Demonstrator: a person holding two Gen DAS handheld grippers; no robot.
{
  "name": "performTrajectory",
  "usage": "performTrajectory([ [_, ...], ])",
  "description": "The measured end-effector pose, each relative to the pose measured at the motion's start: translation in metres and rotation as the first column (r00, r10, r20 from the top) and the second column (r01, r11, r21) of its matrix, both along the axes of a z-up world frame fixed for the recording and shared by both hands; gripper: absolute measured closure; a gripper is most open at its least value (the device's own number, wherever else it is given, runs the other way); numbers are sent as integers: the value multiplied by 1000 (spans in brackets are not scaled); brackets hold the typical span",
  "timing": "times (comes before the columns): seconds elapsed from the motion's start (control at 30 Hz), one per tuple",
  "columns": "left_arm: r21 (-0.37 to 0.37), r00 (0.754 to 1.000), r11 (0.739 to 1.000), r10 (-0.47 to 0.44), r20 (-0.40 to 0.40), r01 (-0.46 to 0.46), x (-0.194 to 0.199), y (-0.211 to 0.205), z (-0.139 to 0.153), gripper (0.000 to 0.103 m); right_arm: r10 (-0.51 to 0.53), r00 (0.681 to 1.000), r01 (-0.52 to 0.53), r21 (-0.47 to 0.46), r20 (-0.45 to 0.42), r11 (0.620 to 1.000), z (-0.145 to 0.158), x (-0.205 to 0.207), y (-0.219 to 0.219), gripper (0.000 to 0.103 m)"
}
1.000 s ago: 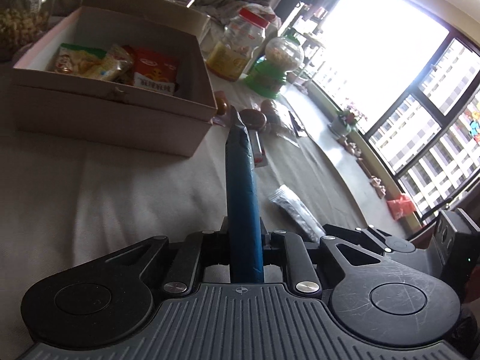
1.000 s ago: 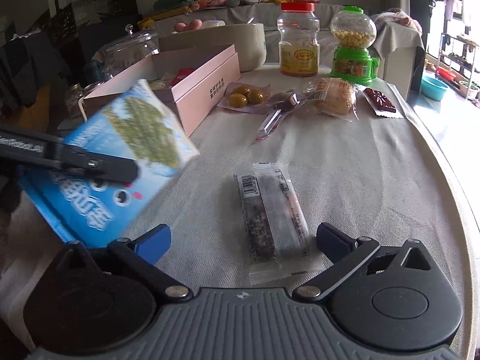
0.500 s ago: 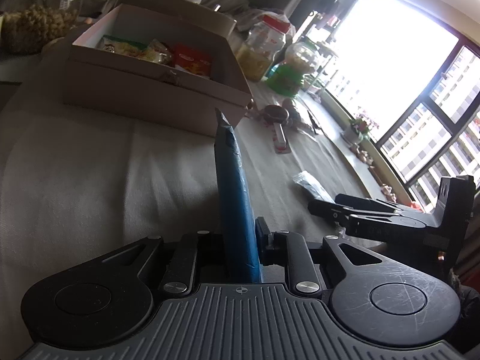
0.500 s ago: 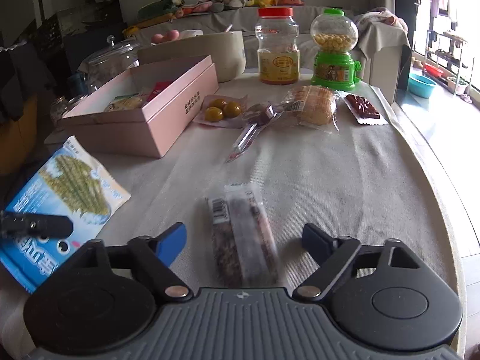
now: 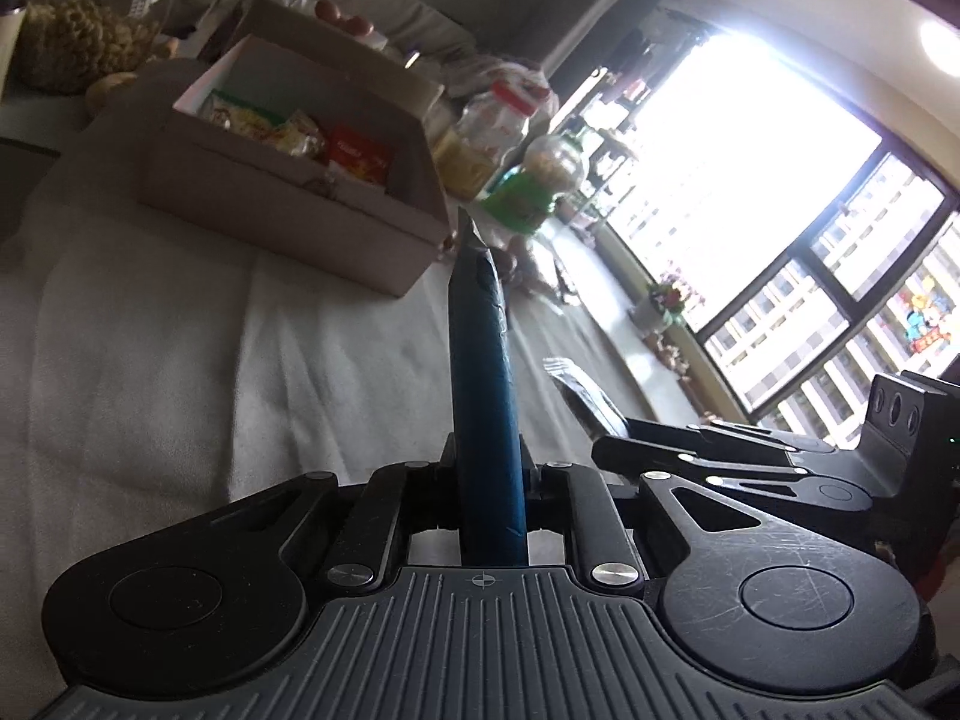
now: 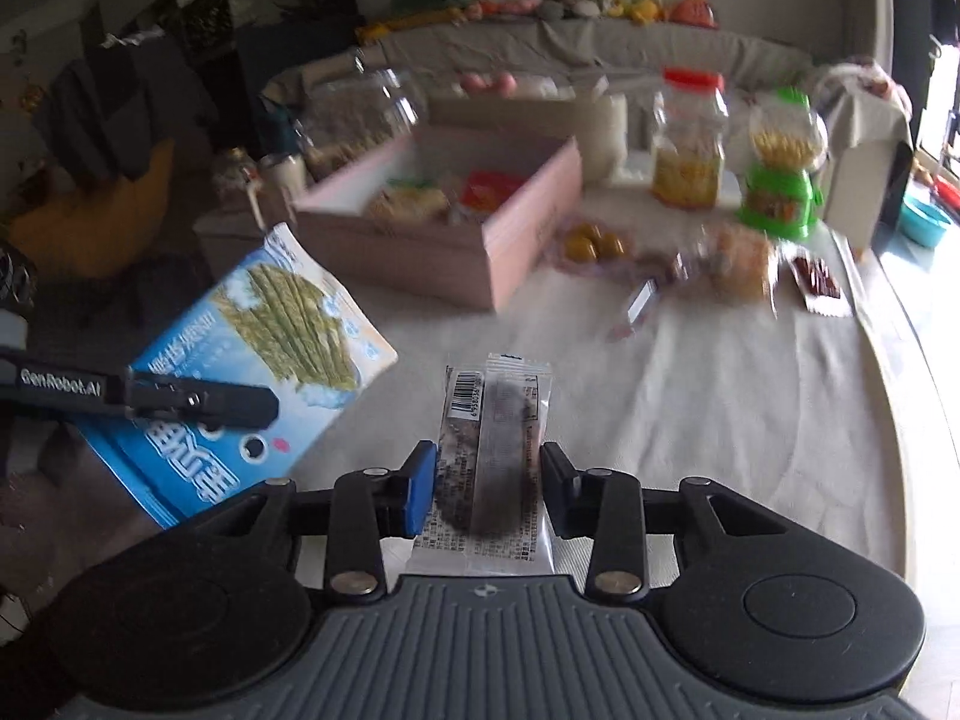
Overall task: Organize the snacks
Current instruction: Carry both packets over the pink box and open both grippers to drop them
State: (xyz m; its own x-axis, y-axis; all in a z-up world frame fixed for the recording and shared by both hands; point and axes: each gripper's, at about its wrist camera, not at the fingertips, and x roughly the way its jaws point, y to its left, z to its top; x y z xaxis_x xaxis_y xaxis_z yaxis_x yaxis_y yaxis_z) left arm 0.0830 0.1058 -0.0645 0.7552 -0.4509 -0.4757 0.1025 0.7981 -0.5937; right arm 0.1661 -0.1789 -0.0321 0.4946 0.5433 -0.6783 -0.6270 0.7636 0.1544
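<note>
Right wrist: right claw [image 6: 486, 474] just closed onto clear-wrapped bar [image 6: 492, 450]; left claw [image 5: 487, 468] clenching blue seaweed-snack bag [image 5: 486, 396]. Carry level, drop inside pink box [image 6: 432, 252].

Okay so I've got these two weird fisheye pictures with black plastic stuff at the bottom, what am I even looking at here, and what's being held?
Those black parts are two hand-held grippers, each carrying its own camera that looks along its fingers. A person holds one in each hand. The left gripper grips a blue snack bag, seen edge-on in its own view. The right gripper has just been closing and now clamps a clear-wrapped dark snack bar. Ahead, on the cloth-covered table, stands an open pink box already holding packets, with jars and loose snacks beside it.
</note>
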Motion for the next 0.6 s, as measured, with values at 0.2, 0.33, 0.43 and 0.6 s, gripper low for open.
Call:
performTrajectory([
  [0.2,36,969,995,86,231,-97,-13,38,88,86,39,983,-58,105,180,993,100,3,18,66],
  [0.33,129,908,952,216,360,-278,3,68,149,86,16,970,-65,196,242,979,163,35,37,66],
  [0.43,112,913,953,229,337,-280,36,86,160,86,-13,969,-45,230,246,972,185,66,56,66],
  [0.6,30,938,972,218,270,-235,100,101,129,86,-53,970,12,171,238,985,171,119,93,66],
])
